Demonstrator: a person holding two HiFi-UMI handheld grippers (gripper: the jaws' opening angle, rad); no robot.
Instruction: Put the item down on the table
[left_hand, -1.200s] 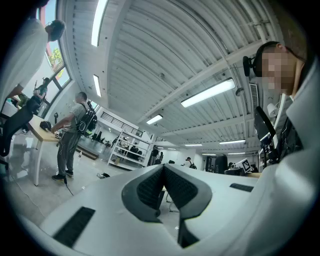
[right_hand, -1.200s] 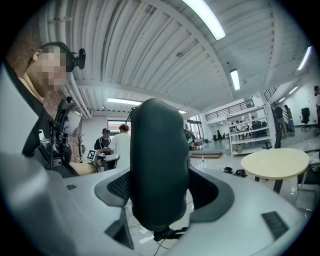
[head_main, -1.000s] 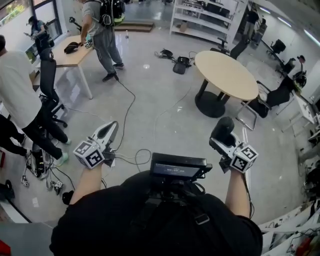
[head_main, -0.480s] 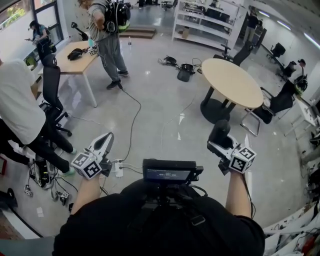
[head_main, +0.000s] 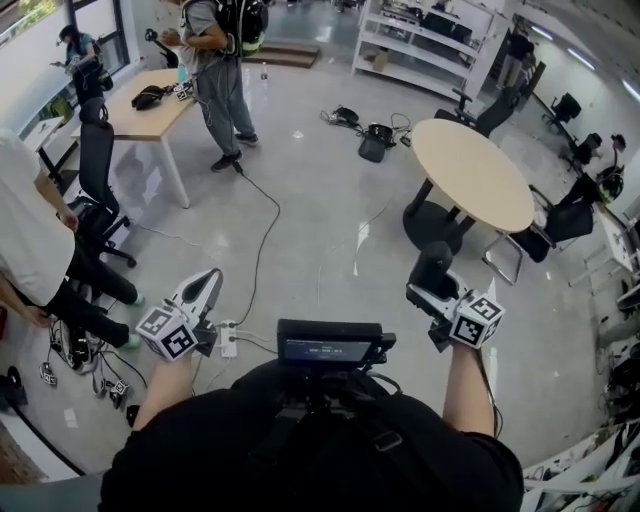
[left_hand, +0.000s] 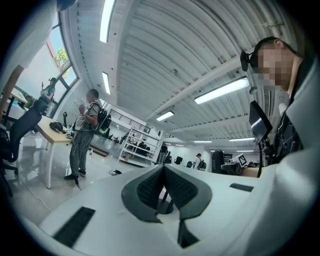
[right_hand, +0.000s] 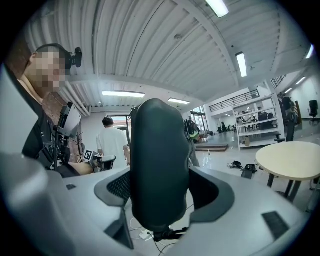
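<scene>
Overhead, the head view shows a person (head_main: 310, 450) on a grey floor (head_main: 320, 230), left gripper (head_main: 208, 282) and right gripper (head_main: 430, 283) held out in front. A dark rounded item (head_main: 438, 260) stands up out of the right gripper, in the air and well apart from the round table (head_main: 480, 180) beyond. Left gripper view: jaws pressed together, nothing between them. Right gripper view: both jaws clamped on the dark rounded item, the round table off to the right.
</scene>
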